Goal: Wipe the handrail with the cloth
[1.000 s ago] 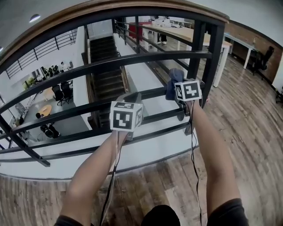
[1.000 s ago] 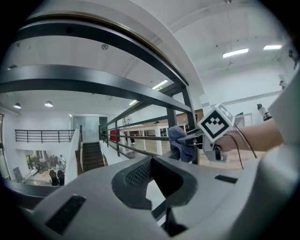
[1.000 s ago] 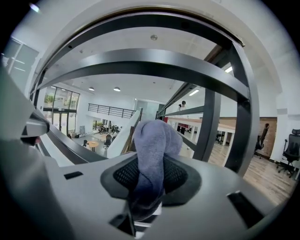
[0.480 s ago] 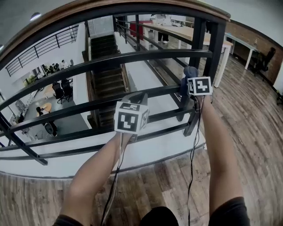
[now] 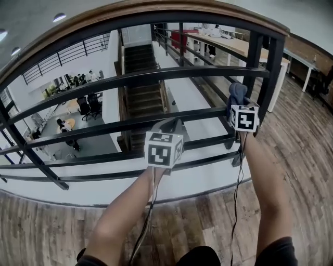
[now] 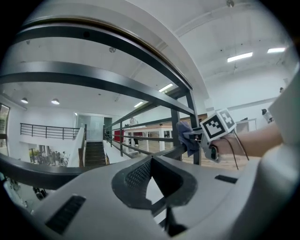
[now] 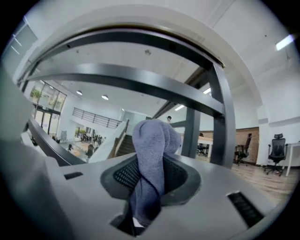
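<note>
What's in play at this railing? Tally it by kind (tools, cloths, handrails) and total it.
Tools: 2, the left tool, which is empty, and the right tool
Cloths: 1, the blue-grey cloth clamped in the right tool
Handrails: 1, the wood-topped handrail
Total: 4

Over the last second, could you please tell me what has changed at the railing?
The right tool, shut on the blue cloth, slid rightward along the middle rail toward the end post. The left tool stayed where it was in front of the rails, jaws together and holding nothing.
</note>
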`<state>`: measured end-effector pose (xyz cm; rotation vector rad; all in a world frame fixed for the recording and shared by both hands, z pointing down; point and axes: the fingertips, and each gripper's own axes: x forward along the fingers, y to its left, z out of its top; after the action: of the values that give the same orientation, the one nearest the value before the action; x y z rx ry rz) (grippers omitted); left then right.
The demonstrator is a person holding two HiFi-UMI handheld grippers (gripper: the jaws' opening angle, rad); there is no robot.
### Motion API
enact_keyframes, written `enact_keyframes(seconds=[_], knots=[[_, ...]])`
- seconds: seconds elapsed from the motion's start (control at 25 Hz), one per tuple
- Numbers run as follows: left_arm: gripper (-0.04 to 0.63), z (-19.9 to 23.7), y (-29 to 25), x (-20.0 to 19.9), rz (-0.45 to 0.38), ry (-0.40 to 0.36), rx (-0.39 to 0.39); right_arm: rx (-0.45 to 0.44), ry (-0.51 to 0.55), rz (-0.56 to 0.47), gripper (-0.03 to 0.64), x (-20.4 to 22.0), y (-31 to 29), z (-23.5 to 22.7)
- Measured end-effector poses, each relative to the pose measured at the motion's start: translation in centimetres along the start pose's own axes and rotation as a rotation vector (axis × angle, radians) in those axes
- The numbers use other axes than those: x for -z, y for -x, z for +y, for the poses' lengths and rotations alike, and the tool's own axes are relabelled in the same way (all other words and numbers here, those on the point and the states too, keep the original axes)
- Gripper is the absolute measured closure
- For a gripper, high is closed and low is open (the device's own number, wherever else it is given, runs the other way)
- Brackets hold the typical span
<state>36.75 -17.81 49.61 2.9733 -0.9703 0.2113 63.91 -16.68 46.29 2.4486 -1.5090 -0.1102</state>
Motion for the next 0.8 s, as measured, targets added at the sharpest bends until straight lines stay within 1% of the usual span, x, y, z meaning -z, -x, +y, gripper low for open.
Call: enact_keyframes(seconds=[0.12, 0.24, 0.32, 0.4, 0.52, 0.6, 0.72, 0.8], knots=[[0.597, 2.0, 2.8, 0.7, -0.023, 0.023, -0.024, -0.144, -0.048, -0.107, 0.502, -2.5, 3.3, 8.6], [0.597, 5.6, 6.9, 1.4, -0.053, 0.014, -0.072, -0.279, -0.067, -0.145, 0.502, -3.5, 7.0, 18.2], [0.597, 8.5, 9.5, 2.5, -0.072, 0.013, -0.107, -0.34, -0.086, -0.151, 0.502, -2.9, 8.9, 24.1], [0.597, 11.0, 10.8, 4.9, -0.089, 0.026, -0.145, -0.382, -0.103, -0.169, 0.502, -1.0, 9.6, 28.8], [0.597, 14.0, 11.3, 10.5, -0.12, 0.066, -0.207, -0.46, -0.11, -0.189, 0.502, 3.2, 9.1, 34.8], [0.597, 16.1, 11.9, 13.9, -0.125, 0.071, -0.242, -0.513, -0.109, -0.186, 0.502, 5.3, 9.2, 39.0], [0.597, 18.2, 9.6, 20.4, -0.136, 0.07, -0.293, -0.563, -0.143, -0.177, 0.502, 11.6, 6.8, 42.5], [0.597, 20.0, 9.1, 23.6, -0.154, 0.075, -0.339, -0.585, -0.168, -0.165, 0.502, 15.3, 5.5, 44.8]])
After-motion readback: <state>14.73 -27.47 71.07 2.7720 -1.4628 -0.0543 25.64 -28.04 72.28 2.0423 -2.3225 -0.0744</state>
